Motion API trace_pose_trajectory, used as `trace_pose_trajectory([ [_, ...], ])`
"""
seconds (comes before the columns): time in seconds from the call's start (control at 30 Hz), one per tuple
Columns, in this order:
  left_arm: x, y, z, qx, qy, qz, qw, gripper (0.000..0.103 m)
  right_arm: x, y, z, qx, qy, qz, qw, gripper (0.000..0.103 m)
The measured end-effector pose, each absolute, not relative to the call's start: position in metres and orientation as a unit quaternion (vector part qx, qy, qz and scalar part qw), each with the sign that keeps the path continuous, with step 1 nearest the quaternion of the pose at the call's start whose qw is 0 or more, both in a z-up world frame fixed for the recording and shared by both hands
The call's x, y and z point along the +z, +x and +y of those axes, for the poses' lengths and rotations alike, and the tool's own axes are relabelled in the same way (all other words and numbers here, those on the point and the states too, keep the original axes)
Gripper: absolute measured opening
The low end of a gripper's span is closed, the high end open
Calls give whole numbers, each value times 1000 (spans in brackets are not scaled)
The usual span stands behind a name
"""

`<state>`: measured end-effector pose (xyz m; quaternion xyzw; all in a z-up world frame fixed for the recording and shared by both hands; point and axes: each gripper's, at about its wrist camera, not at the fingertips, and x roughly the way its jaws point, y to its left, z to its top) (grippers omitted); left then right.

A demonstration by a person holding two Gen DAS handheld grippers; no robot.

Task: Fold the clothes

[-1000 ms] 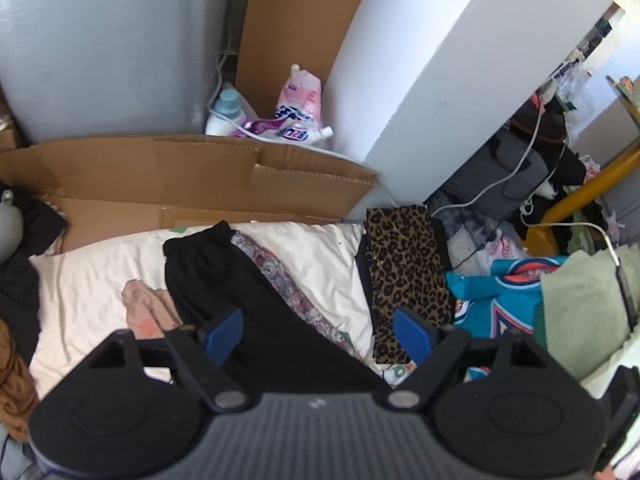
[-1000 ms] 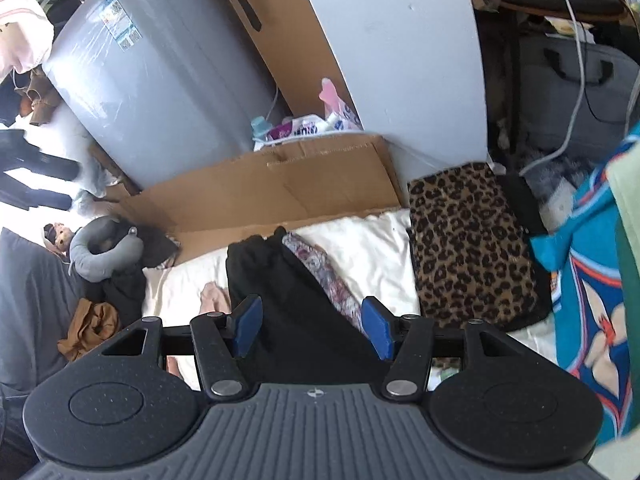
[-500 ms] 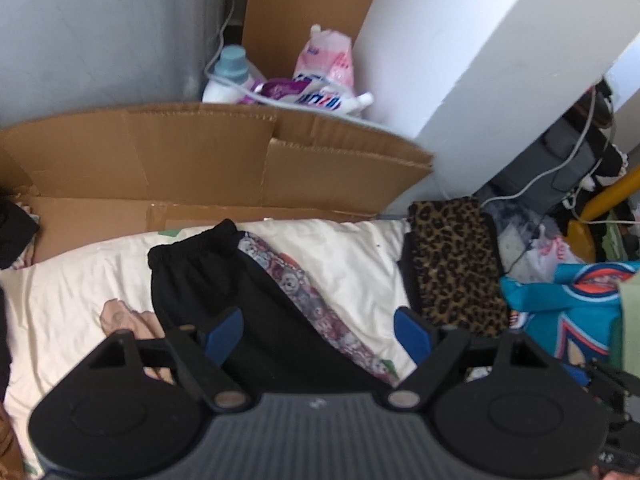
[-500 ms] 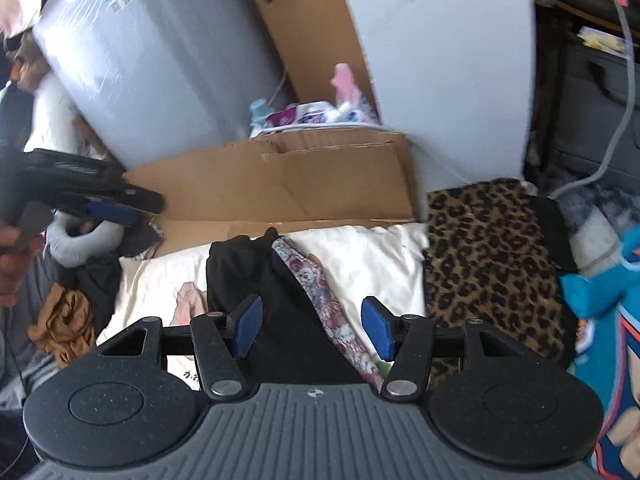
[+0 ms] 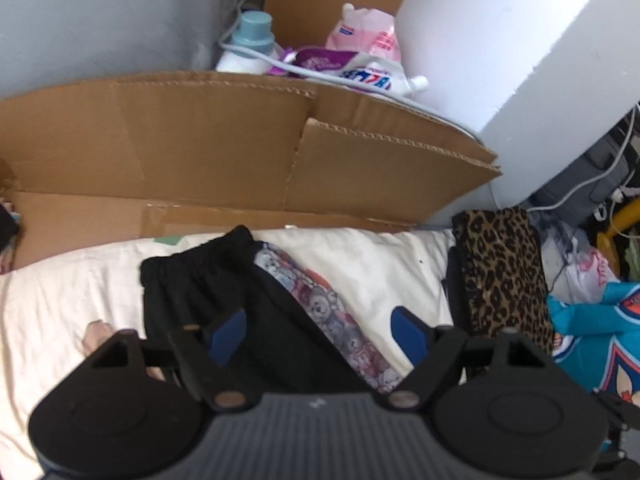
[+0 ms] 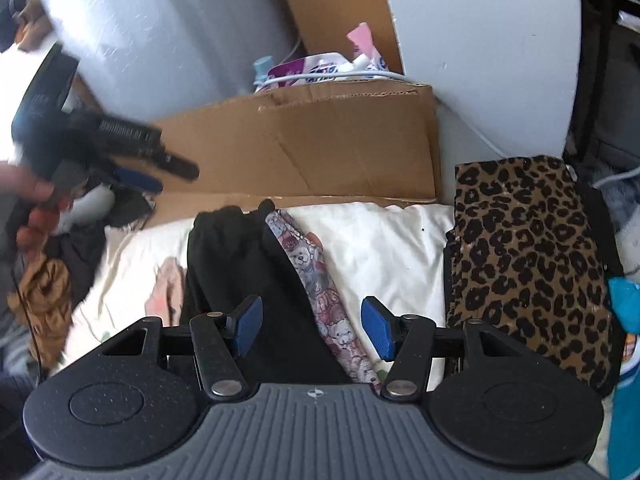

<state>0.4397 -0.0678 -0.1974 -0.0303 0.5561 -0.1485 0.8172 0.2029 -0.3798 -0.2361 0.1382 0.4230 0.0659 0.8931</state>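
Black trousers (image 5: 224,292) (image 6: 236,256) lie lengthwise on a cream sheet (image 5: 380,264) (image 6: 380,248), elastic waistband at the far end. A strip of bear-print cloth (image 5: 320,308) (image 6: 320,292) runs along their right edge. My left gripper (image 5: 320,334) hovers open above the trousers with nothing between its blue pads. My right gripper (image 6: 312,326) is open too, held over the trousers and the bear-print strip. In the right wrist view the left gripper (image 6: 152,176) shows blurred at the far left, held by a hand (image 6: 32,204).
A folded leopard-print garment (image 5: 504,272) (image 6: 528,264) lies right of the sheet, a teal printed fabric (image 5: 592,336) beyond it. A cardboard wall (image 5: 240,148) (image 6: 320,140) stands behind, with detergent bottles (image 5: 312,56). A white pillar (image 5: 500,60) rises at the right. Dark and brown clothes (image 6: 52,280) pile at left.
Both grippers have moved forward and lower toward the trousers, so the garments look larger. The left gripper has come into the right wrist view at the far left. Both stayed open.
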Motion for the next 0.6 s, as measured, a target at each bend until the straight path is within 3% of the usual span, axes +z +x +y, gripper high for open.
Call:
trace_pose_trajectory([
  [0.2, -228, 453, -62, -151, -42, 555, 817, 80, -277, 200, -385, 64, 149, 411, 897, 62],
  [0.6, -285, 479, -72, -146, -24, 551, 821, 65, -339, 205, -365, 107, 139, 379, 909, 61],
])
